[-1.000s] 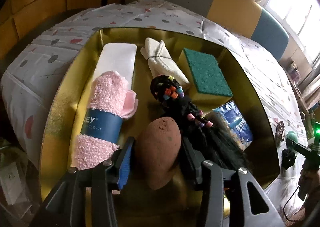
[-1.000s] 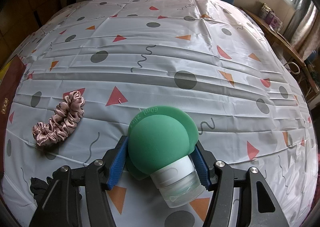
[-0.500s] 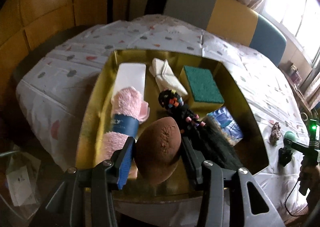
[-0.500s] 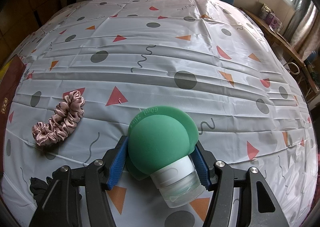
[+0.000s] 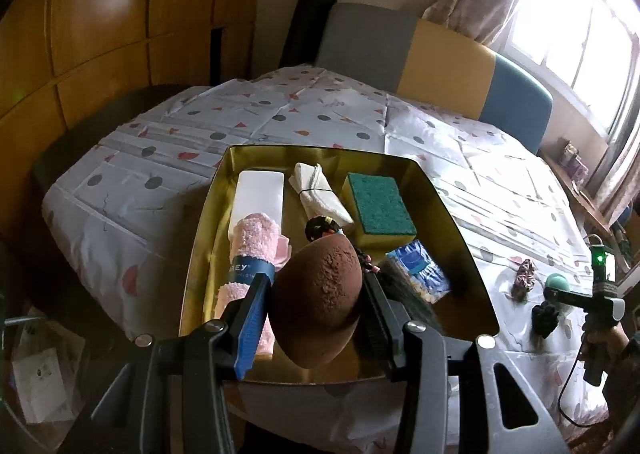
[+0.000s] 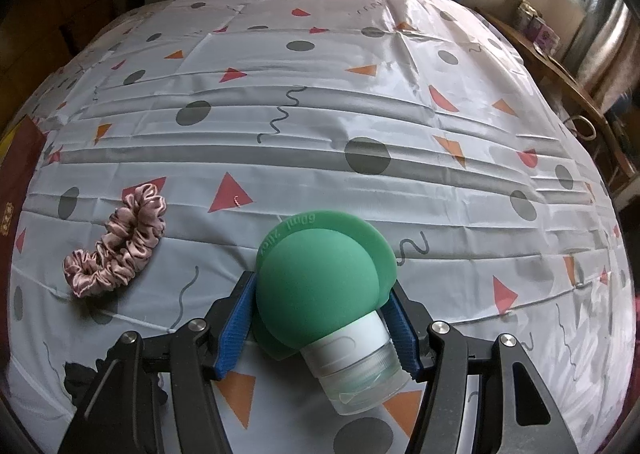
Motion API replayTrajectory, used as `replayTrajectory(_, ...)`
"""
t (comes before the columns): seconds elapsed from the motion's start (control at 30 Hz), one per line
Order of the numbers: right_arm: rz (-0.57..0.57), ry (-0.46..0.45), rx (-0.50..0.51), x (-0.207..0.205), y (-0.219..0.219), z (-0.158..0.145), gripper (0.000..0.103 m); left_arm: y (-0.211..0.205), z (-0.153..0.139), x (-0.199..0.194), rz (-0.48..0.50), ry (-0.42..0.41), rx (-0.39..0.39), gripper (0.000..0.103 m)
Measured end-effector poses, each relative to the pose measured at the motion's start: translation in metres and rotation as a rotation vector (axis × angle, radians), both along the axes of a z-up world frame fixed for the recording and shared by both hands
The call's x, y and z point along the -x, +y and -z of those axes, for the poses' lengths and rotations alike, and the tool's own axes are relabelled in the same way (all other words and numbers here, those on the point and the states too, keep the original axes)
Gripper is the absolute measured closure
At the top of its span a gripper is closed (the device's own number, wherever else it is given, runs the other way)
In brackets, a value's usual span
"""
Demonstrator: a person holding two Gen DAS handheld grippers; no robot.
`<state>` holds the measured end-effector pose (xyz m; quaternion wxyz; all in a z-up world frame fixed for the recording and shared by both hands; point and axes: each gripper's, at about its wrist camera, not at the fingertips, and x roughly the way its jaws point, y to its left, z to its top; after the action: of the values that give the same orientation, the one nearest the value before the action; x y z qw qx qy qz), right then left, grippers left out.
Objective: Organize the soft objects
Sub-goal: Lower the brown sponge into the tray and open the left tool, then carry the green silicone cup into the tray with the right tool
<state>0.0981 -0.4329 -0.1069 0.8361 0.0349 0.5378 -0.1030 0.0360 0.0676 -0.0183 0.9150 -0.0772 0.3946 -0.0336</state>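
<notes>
I am mid-way through the sorting, by my reckoning. My left gripper point(image 5: 316, 306) has its jaws clenched on the brown egg-shaped sponge point(image 5: 318, 294), held above the near edge of the gold tray point(image 5: 440, 190) at the centre of the left view. My right gripper point(image 6: 320, 318) has its jaws grasping the green squeeze bottle point(image 6: 320, 282) by its soft body, clear cap toward the lower right of that frame, low over the patterned counter point(image 6: 360, 114); I cannot tell if it touches.

The tray holds a white block point(image 5: 260, 194) at its upper left, a pink rolled cloth point(image 5: 254, 250) below it, a tied white cloth point(image 5: 320, 194) in the middle, a green scouring sponge point(image 5: 378, 208) at the upper right, a blue packet point(image 5: 418, 270) below that, and dark hair ties point(image 5: 324, 224) behind the sponge.

Next I would judge the sponge needs a free spot. A pink scrunchie point(image 6: 116, 242) lies on the counter, left of the bottle, yet to be gathered.
</notes>
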Motion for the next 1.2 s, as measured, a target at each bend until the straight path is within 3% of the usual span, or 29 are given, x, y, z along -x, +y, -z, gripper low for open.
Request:
replayTrajectory(0.43, 0.136, 0.003, 0.055, 0.004, 0.008, -0.007, 0.045, 0.010, 0.005, 0.011, 0.004, -0.005, 0.018, 0.057)
replayTrajectory(0.77, 0.161, -0.144, 0.035, 0.021, 0.013, -0.055, 0.045, 0.017, 0.008, 0.013, -0.005, -0.007, 0.036, 0.057)
replayTrajectory(0.93, 0.018, -0.233, -0.030, 0.023, 0.058, -0.091, 0.045, 0.018, 0.011, 0.013, -0.007, 0.000, 0.036, 0.057)
replayTrajectory(1.2, -0.320, -0.280, -0.160, 0.009, 0.186, -0.121, 0.045, 0.025, 0.012, 0.016, -0.024, 0.008, 0.037, 0.057)
